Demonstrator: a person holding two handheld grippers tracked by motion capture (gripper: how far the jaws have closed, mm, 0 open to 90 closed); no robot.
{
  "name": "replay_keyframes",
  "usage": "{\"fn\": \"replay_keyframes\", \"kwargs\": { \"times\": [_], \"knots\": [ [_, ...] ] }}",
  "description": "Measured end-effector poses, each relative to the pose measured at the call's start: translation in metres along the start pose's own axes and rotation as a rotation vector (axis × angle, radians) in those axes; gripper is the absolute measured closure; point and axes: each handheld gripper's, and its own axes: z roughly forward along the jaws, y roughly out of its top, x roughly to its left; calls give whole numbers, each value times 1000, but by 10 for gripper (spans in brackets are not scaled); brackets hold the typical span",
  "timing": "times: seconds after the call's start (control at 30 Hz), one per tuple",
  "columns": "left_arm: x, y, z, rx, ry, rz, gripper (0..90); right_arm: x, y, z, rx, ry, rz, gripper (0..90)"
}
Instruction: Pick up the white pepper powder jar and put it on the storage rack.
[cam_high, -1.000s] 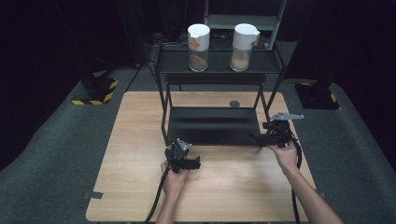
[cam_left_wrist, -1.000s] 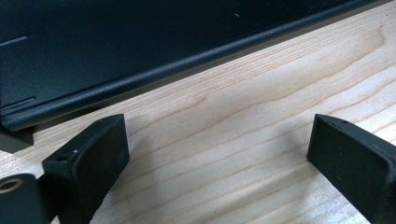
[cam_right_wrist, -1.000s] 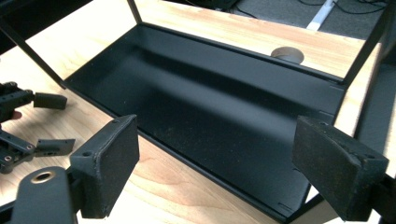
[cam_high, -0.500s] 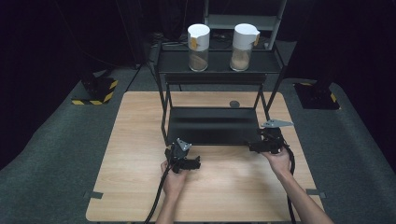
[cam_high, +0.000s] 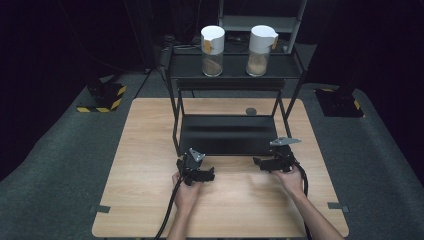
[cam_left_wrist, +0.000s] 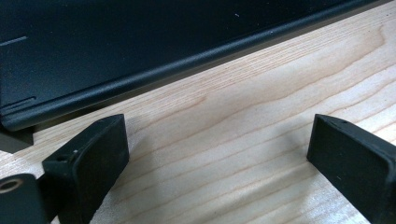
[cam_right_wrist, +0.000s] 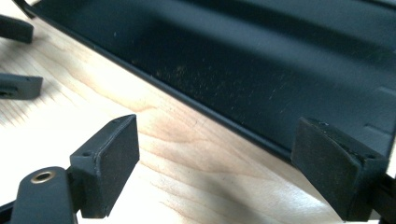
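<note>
Resting low on the wooden table (cam_high: 150, 200), both grippers face the front edge of the black rack's lower shelf (cam_high: 227, 135), which is taken here as the landmark. The left gripper (cam_high: 207, 175) sits just in front of the shelf's left front corner, jaws spread wide and empty. The right gripper (cam_high: 257, 162) lies just in front of the shelf's right front corner, jaws apart with nothing between them. The shelf edge runs crosswise, left to right, ahead of both grippers; the right one appears nearer. Above the shelf, two white-capped jars (cam_high: 212, 44) stand on the upper tier. Dark carpet and black surroundings enclose the table.
</note>
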Motion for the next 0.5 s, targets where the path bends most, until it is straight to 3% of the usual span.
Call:
{"fn": "replay_keyframes", "kwargs": {
  "times": [0.5],
  "knots": [
    [0, 0, 0, 0, -1, -1, 54, 9, -14, 20, 57, -19, -7, 144]
  ]
}}
